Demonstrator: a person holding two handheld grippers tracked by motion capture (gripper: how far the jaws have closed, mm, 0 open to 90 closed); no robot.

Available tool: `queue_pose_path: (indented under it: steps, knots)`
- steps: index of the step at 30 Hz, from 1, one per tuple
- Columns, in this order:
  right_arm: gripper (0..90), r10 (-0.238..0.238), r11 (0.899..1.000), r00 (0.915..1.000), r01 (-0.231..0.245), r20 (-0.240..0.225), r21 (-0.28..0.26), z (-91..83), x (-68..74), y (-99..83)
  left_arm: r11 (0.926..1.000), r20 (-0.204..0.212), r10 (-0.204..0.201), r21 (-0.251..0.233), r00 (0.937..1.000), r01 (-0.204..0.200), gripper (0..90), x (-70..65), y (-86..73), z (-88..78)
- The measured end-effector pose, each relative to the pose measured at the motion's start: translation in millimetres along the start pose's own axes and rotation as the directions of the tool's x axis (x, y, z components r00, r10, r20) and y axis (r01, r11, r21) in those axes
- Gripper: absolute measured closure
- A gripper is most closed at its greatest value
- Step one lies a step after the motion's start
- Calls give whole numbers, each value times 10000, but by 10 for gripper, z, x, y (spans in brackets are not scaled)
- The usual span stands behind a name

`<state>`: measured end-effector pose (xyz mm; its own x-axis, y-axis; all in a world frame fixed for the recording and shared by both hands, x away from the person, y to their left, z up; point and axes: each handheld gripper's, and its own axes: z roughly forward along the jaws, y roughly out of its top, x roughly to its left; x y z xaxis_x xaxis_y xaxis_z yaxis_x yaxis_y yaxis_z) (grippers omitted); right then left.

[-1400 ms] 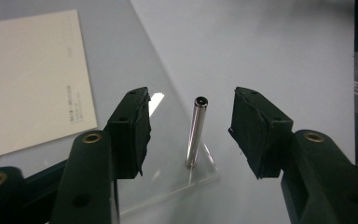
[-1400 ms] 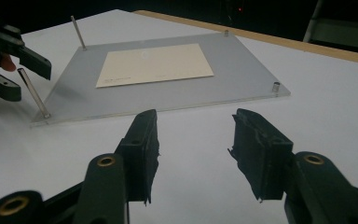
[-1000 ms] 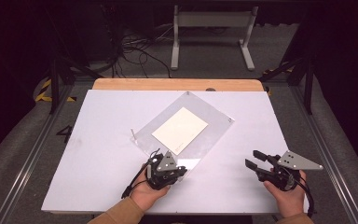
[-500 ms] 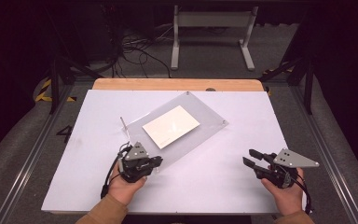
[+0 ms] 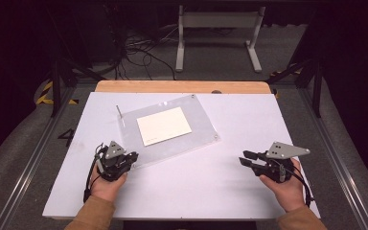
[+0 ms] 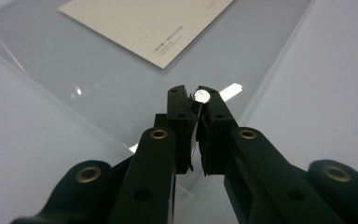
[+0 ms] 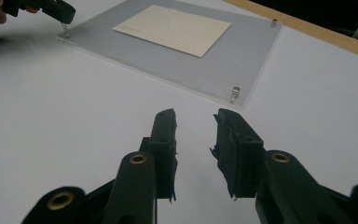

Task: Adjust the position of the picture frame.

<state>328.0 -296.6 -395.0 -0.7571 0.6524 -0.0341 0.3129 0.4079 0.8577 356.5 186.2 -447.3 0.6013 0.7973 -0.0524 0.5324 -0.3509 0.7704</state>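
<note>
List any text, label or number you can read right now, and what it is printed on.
Cream card under the clear acrylic panel: a few lines of small dark print near one corner, too small and blurred to read.
Nothing else carries readable text, including the left gripper, shut on a corner screw.

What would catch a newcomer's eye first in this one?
The clear acrylic frame lying flat mid-table with a cream card inside it. At its near-left corner the left gripper is shut on a small silver pin. The right gripper hangs apart over bare table, nothing between its jaws.
</note>
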Motion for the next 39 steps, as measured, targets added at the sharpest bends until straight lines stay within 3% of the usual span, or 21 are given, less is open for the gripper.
queue_pose_path:
  steps: [3,4,8,10,11,15,26,32,36,39]
  knots:
    - [669,-171,9989,9998,176,-131,445,77,-47,134,9998,138,-157,-102,9998,158,813,5,-2,-9]
    - [669,-241,9982,9995,251,-188,538,100,-61,180,9992,257,-201,-350,9995,210,792,10,-6,-23]
    - [665,-464,9951,9983,494,-366,861,186,-105,321,9978,472,-260,-592,9985,288,655,7,-12,-45]
    - [668,-747,9890,9949,827,-683,1227,301,-155,450,9958,805,-131,-889,9967,203,616,2,-16,-61]
    - [668,-747,9890,9949,827,-683,1227,301,-155,450,9958,805,-131,-889,9967,203,599,2,-16,-61]
    - [650,-980,9715,9897,1180,-1046,2057,528,-236,621,9935,865,-61,-1129,9962,159,541,1,-35,-100]
    - [624,-737,9516,9905,1046,-1159,2890,977,-416,711,9886,526,-193,-1483,9984,270,473,31,-128,-235]
    - [626,-408,9446,9934,732,-1068,3200,1148,-523,727,9869,413,-219,-1590,9989,282,472,24,-164,-286]
    - [658,167,9400,9939,215,-1089,3406,1309,-608,698,9875,309,-123,-1568,9994,170,472,14,-186,-307]
    - [658,240,9341,9954,106,-923,3570,1395,-629,679,9880,234,-116,-1537,9997,151,472,2,-199,-314]
